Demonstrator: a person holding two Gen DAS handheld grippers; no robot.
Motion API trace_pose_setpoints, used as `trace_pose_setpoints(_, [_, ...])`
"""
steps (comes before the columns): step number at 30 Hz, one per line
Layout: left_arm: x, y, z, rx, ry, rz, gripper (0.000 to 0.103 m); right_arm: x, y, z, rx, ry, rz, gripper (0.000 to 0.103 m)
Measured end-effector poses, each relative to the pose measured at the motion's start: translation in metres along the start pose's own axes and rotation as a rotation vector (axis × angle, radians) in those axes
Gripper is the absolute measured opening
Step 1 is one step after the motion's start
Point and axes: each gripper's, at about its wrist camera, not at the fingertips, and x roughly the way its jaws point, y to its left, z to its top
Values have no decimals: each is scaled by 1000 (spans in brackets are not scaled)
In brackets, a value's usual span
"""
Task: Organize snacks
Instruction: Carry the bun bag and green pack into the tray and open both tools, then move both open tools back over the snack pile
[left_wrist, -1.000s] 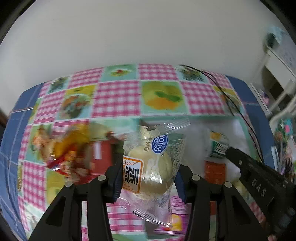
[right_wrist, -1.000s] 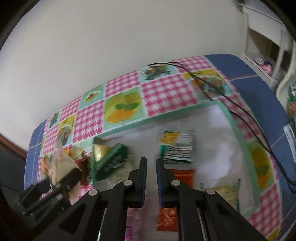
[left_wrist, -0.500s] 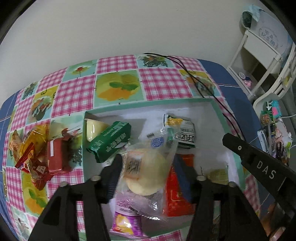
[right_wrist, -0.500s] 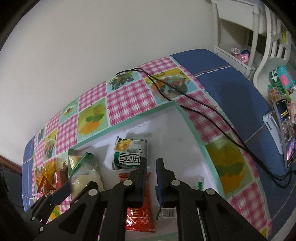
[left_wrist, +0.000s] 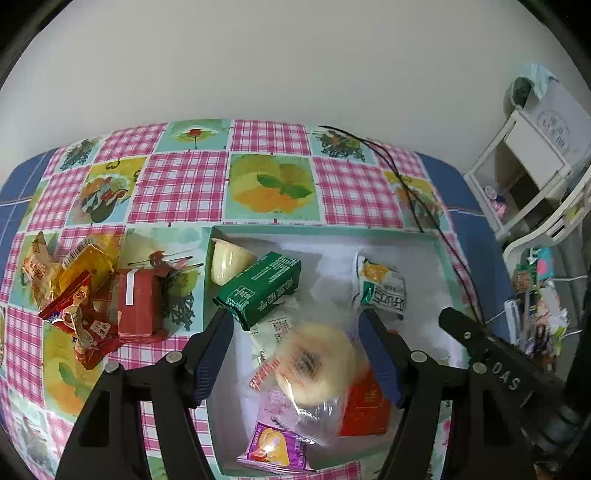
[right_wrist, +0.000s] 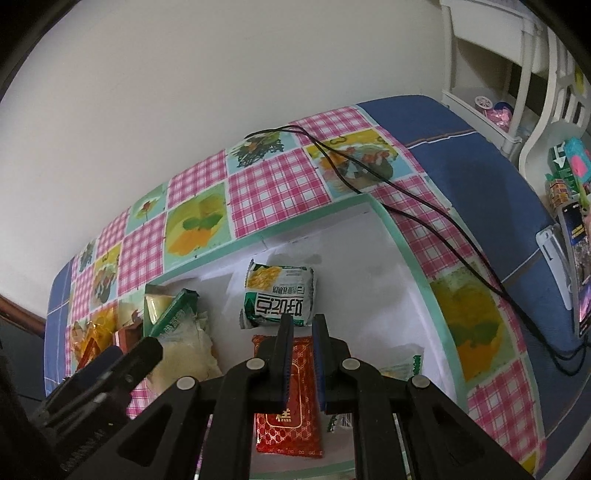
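Centre-low in the left wrist view, the left hand-held gripper (left_wrist: 295, 347) gapes wide around a blurred clear-wrapped bun (left_wrist: 316, 369) in the white tray (left_wrist: 325, 236). The right hand-held gripper (right_wrist: 303, 328), marked "DAS", is nearly closed, empty, above a red packet (right_wrist: 288, 421).
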Motion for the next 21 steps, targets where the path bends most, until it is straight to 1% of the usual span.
trace_pose_setpoints(2, [-2, 2, 1, -8, -8, 3, 72, 0, 0, 0, 3, 0, 1, 11])
trace_pose_setpoints(6, [-3, 8, 2, -16, -17, 60, 73, 0, 1, 0, -1, 2, 0, 11])
trace_pose_setpoints(8, [-1, 10, 2, -16, -17, 90, 87, 0, 1, 0, -3, 2, 1, 12])
trace_pose_setpoints(10, [1, 14, 1, -18, -23, 123, 91, 1, 4, 0, -11, 5, 3, 12])
trace_pose_setpoints(11, [2, 15, 1, -18, -24, 139, 92, 1, 5, -1, -14, 5, 1, 13])
trace_pose_setpoints(12, [3, 17, 0, -20, -26, 161, 93, 2, 6, -1, -17, 4, -4, 14])
trace_pose_setpoints(13, [4, 20, 0, -23, -28, 181, 96, 2, 7, -1, -20, 6, -8, 17])
trace_pose_setpoints(14, [5, 24, 0, -30, -30, 205, 100, 3, 9, -2, -23, 9, -11, 28])
trace_pose_setpoints(15, [5, 27, 0, -35, -30, 225, 100, 4, 11, -3, -27, 14, -15, 48])
trace_pose_setpoints(16, [5, 31, 0, -42, -32, 247, 100, 6, 13, -4, -35, 19, -20, 58])
trace_pose_setpoints(17, [5, 35, 0, -50, -34, 264, 100, 7, 17, -5, -45, 22, -22, 64])
trace_pose_setpoints(19, [4, 41, 0, -61, -35, 283, 100, 10, 23, -8, -69, 32, -22, 65])
trace_pose_setpoints(21, [4, 48, 1, -75, -31, 302, 101, 11, 30, -10, -93, 31, -29, 72])
